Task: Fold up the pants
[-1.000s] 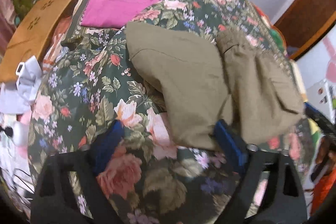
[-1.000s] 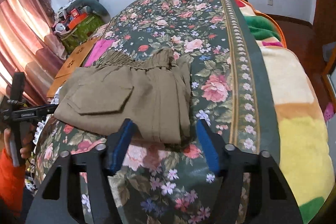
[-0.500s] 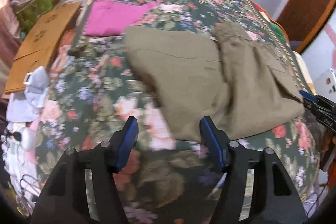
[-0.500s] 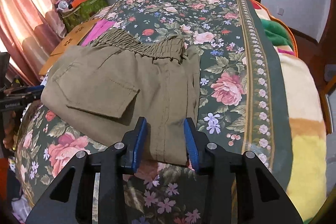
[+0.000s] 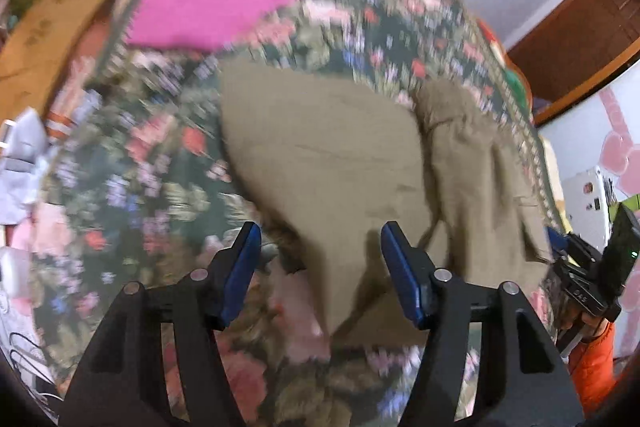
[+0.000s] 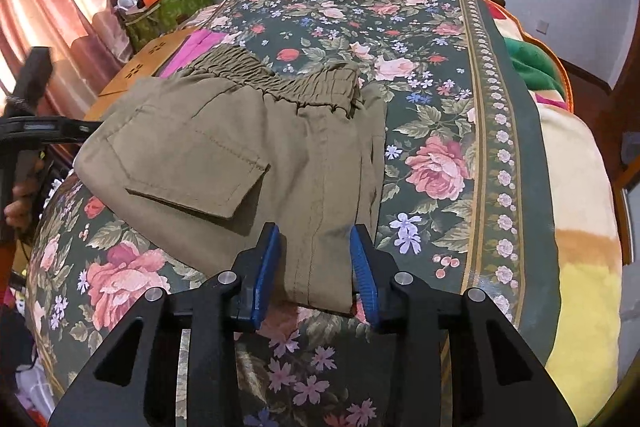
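Olive-green pants (image 6: 240,155) lie folded on a floral bedspread (image 6: 432,163), elastic waistband at the far side, a pocket flap on top. My right gripper (image 6: 316,267) has its blue pads on either side of the near folded edge, with a gap left; it is open. In the blurred left wrist view the pants (image 5: 340,163) lie ahead. My left gripper (image 5: 320,267) is open, its jaws astride the pants' near corner. The other gripper shows at the right edge (image 5: 580,279).
A magenta cloth (image 5: 200,11) lies on the bed beyond the pants. A brown cardboard box (image 6: 136,75) and a cluttered green bag (image 6: 168,7) stand at the bed's left side. A yellow and green blanket (image 6: 576,187) covers the right side.
My right gripper has moved in over the pants' near edge and narrowed. My left gripper has narrowed and moved closer to the pants' corner; its view is now blurred by motion.
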A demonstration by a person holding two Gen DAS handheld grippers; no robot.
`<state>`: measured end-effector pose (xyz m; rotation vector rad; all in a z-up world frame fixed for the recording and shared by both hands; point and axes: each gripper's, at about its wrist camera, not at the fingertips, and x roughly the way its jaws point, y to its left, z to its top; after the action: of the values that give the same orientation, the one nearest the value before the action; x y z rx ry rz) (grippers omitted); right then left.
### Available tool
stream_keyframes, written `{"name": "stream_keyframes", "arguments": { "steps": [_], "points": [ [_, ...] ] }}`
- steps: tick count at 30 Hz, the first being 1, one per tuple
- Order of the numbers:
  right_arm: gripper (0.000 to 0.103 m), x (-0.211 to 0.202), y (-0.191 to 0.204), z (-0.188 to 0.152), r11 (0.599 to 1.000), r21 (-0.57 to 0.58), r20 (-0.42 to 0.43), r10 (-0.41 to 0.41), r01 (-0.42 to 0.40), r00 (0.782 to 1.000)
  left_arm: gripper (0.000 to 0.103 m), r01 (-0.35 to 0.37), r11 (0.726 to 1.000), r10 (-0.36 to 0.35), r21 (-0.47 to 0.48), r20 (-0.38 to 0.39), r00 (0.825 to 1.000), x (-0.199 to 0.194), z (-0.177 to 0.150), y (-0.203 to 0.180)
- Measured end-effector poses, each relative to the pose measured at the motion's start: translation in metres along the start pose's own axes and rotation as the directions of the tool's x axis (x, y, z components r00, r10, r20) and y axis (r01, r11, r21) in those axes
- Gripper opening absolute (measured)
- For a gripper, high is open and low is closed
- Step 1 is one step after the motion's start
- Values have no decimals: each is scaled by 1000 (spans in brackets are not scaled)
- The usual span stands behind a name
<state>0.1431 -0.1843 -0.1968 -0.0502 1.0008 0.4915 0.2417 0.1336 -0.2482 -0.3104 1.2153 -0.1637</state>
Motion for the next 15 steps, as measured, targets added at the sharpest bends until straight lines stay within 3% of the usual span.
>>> {"name": "stream_keyframes", "arguments": {
  "steps": [2, 3, 5, 6, 9, 15],
  "points": [
    [33, 2, 1, 0, 1000, -8, -6, 2, -2, 1000, 60, -8, 1000, 8, 4, 18, 1000, 8, 4, -2],
    [33, 3, 1, -1, 1000, -14, -10, 2, -3, 1000, 44, -8, 1000, 8, 15, 33, 999, 8, 7, -3],
    [33, 4, 1, -1, 1000, -21, -12, 4, -4, 1000, 28, 10, 999, -12, 31, 52, 999, 5, 15, -4],
    [33, 5, 1, -1, 1000, -21, -14, 7, -8, 1000, 14, 0, 999, -2, 35, 63, 998, 4, 18, -3],
    [33, 5, -1, -1, 1000, -16, -15, 21, -21, 1000, 13, -24, 999, 21, 45, 71, 997, 4, 30, 1],
    [33, 7, -4, -2, 999, -9, -18, 45, -45, 999, 14, 7, 1000, -6, -16, 79, 997, 5, 53, 15]
  ]
}}
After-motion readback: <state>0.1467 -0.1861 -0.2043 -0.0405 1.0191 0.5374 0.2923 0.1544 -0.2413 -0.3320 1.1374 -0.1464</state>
